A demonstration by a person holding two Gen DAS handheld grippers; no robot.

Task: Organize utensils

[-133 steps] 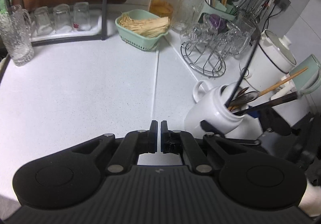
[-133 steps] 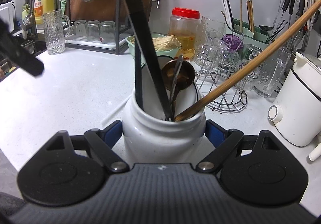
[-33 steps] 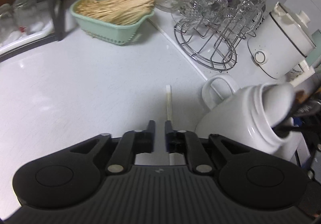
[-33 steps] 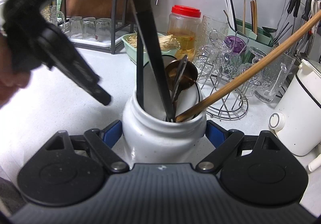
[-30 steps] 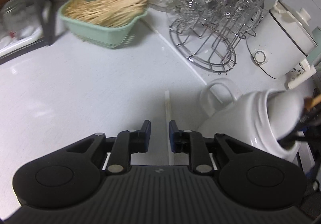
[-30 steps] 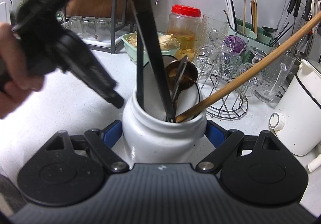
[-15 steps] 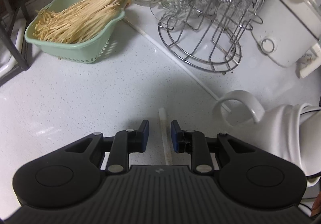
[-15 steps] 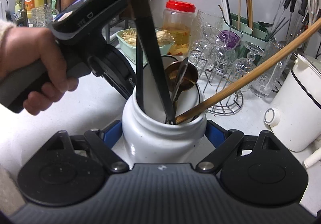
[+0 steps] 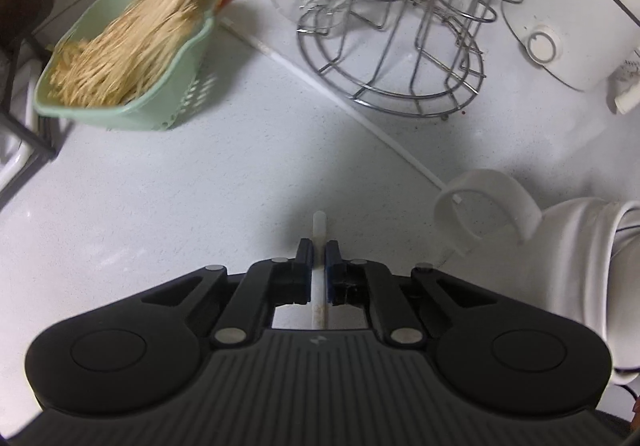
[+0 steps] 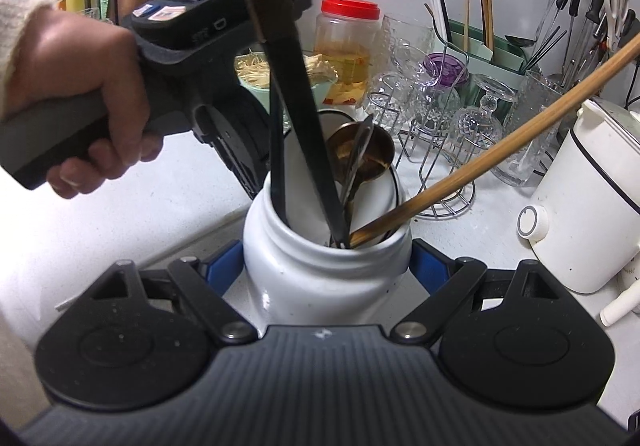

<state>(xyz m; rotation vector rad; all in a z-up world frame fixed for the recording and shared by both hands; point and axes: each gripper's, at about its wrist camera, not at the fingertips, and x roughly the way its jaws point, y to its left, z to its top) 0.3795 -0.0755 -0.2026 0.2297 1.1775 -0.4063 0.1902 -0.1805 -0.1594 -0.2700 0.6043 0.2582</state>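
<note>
White chopstick (image 9: 319, 223) was seen flat on the speckled white table (image 9: 160, 198), just beside the white ceramic jar (image 10: 320, 270). Rounded tip was visible ahead of the left gripper (image 9: 319, 246); the rest was hidden under the gripper body. Left gripper jaws were closing, with the chopstick between the blue pads; pad contact could not be confirmed, a thin gap was apparent on each side.

Jar was clamped at its sides by the right gripper (image 10: 326, 262), blue pads pressed on the glazed body. Jar base was cut off behind the gripper. Held inside: two flat black handles (image 10: 304, 118), a bamboo stick (image 10: 500, 150) leaned right, and a metal ladle (image 10: 360, 154); lower ends were hidden in the jar. Loop handle (image 9: 486, 202) of the jar was shown in the left wrist view, jar body cut off at the frame edge.

Left hand (image 10: 76, 94), cream knit cuff, was wrapped round the left gripper's grey grip.

Further out: green slotted plastic basket (image 9: 132, 98) of pale thin sticks, blurred; wire glass rack (image 9: 400, 58) with cut-glass cups, tops cropped; red-lidded clear jar (image 10: 346, 46); white kettle (image 10: 592, 202), partly out of frame.
</note>
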